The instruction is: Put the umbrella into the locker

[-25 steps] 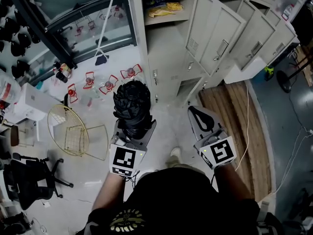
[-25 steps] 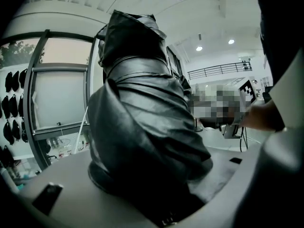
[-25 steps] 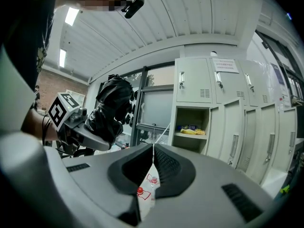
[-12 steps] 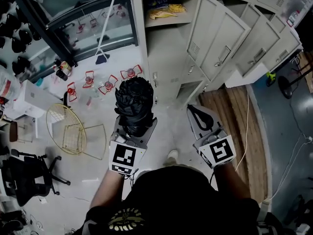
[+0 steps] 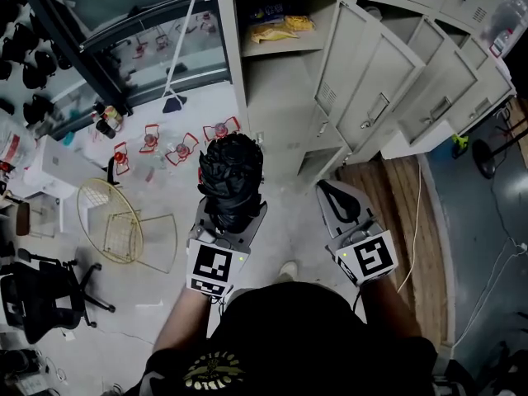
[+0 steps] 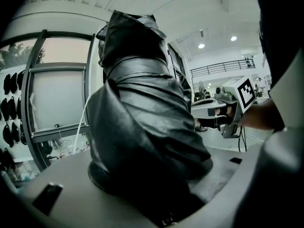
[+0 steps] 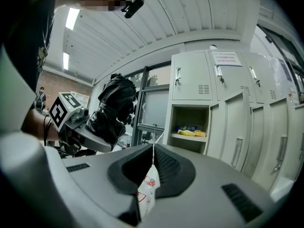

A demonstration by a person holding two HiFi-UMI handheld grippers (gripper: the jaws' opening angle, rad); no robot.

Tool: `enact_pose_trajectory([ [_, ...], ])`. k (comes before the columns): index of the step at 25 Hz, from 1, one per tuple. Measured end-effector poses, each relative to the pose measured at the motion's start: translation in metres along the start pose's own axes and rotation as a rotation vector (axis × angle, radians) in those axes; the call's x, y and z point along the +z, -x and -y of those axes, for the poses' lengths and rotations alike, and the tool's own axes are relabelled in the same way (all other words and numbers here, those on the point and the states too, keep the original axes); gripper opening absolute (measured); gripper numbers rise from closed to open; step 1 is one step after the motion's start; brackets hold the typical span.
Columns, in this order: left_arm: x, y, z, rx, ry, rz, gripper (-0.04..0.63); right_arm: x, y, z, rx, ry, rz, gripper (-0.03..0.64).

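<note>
Umbrella [image 5: 231,172], folded and black, stands clamped in the left gripper [image 5: 233,214], on the near side of the open locker [image 5: 276,89] and not yet inside it. To its right, well apart, the right gripper [image 5: 331,190] has its jaws closed together on nothing. Yellow packets [image 5: 280,30] lie on the locker's far shelf

L gripper [image 5: 231,221] at centre, jaws clamped on black folded umbrella [image 5: 231,172], which sticks up toward the cam. R gripper [image 5: 337,198] just right of it, jaws together, empty. Far side: locker [image 5: 280,97] w/ door [image 5: 363,81] swung open to the right, yellow packets [image 5: 280,30] on its shelf [image 5: 280,46]. Wire baskets [image 5: 124,225] on floor [image 5: 289,221] at left.
</note>
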State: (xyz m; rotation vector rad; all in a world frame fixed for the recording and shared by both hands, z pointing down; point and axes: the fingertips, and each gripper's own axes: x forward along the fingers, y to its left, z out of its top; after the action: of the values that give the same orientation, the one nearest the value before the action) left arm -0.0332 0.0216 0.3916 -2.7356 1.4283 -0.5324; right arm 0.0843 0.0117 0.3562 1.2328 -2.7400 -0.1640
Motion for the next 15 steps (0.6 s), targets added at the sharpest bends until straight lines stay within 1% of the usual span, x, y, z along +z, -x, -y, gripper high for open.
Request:
enact_pose_trajectory([
  [10,0.012,-0.038,0.004,0.019,-0.003,-0.006,0.276,-0.005,-0.008,0.039,0.023,0.000,0.016,0.029],
  [15,0.012,-0.052,0.007,0.028,0.036,-0.011,0.276,-0.014,-0.009,0.058,0.024,-0.022,0.017,0.029],
])
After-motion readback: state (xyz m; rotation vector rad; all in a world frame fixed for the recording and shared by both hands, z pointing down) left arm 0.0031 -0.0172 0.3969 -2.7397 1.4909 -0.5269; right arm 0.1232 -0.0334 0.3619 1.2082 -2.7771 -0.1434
